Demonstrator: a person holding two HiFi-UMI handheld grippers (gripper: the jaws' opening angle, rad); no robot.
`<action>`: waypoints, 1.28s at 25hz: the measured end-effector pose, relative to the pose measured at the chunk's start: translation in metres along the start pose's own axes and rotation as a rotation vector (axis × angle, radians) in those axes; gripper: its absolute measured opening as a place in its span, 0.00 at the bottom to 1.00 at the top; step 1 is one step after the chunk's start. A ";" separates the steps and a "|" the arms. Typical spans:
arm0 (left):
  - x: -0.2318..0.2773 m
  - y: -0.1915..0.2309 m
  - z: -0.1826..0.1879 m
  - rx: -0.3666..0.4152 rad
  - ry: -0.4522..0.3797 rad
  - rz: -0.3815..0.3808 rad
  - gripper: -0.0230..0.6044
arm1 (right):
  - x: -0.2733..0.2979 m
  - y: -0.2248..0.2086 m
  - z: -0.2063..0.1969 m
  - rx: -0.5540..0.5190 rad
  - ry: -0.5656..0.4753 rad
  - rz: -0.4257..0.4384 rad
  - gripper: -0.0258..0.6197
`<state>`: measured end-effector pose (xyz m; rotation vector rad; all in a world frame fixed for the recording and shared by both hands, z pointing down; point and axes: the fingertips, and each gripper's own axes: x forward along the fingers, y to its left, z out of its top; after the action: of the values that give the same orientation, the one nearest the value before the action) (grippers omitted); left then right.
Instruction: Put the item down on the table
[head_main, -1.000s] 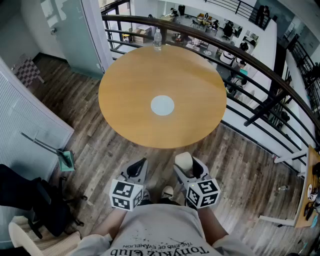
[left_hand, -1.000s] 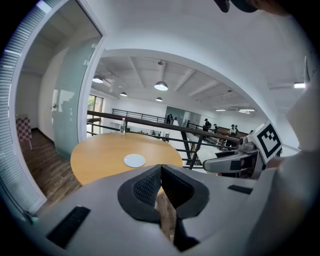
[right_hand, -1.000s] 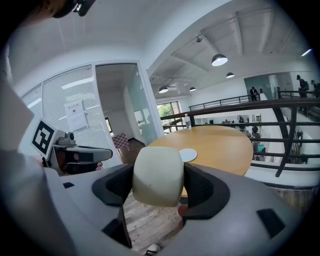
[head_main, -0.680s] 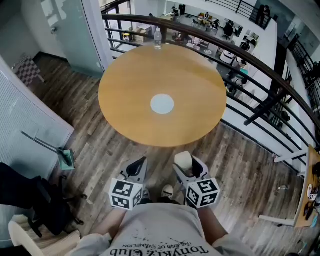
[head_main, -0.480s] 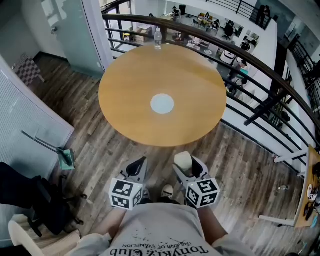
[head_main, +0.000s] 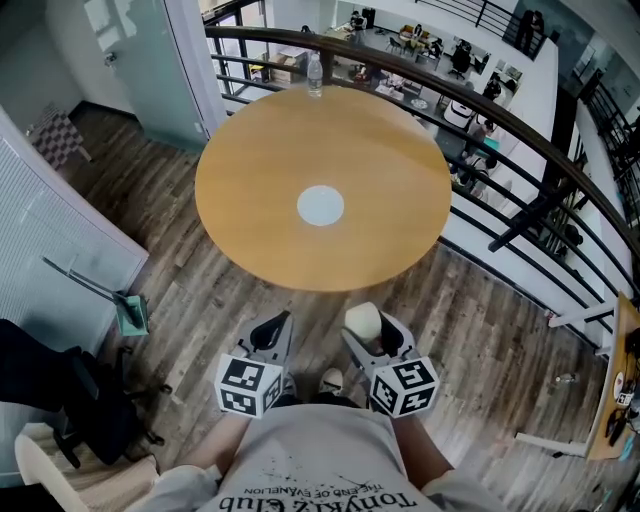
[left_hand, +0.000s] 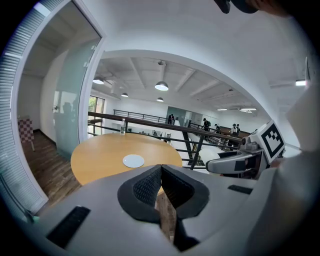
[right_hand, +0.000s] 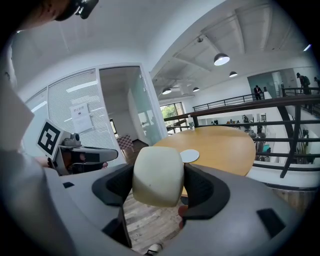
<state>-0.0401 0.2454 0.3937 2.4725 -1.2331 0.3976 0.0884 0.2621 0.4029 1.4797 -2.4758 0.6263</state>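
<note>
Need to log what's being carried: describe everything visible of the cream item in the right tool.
The cream item is a smooth, matte, rounded block with soft corners and no visible markings; its material cannot be told. It sits clamped in the right tool, pressed by both dark jaws and sticking out past them. It is held in the air over the wooden floor, short of the round table, touching nothing else.

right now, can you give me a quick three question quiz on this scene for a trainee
1. True or false: the left hand-held gripper is shut with nothing between its jaws.
2. What does the right hand-held gripper hold? A a mug; B a cream rounded block; C a spoon.
3. What stands at the far edge of the round table?
Key: 1 true; 2 B; 3 a clear bottle.
</note>
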 end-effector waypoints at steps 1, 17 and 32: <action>0.001 -0.003 -0.001 -0.001 -0.001 0.002 0.07 | -0.002 -0.002 -0.001 -0.006 0.002 0.002 0.52; 0.018 -0.013 -0.009 -0.043 0.007 0.082 0.07 | 0.000 -0.033 -0.005 -0.053 0.054 0.093 0.52; 0.103 0.091 0.049 -0.013 -0.014 0.009 0.07 | 0.118 -0.063 0.050 -0.030 0.036 0.016 0.53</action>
<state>-0.0492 0.0998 0.4068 2.4639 -1.2488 0.3746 0.0887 0.1203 0.4182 1.4270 -2.4613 0.6107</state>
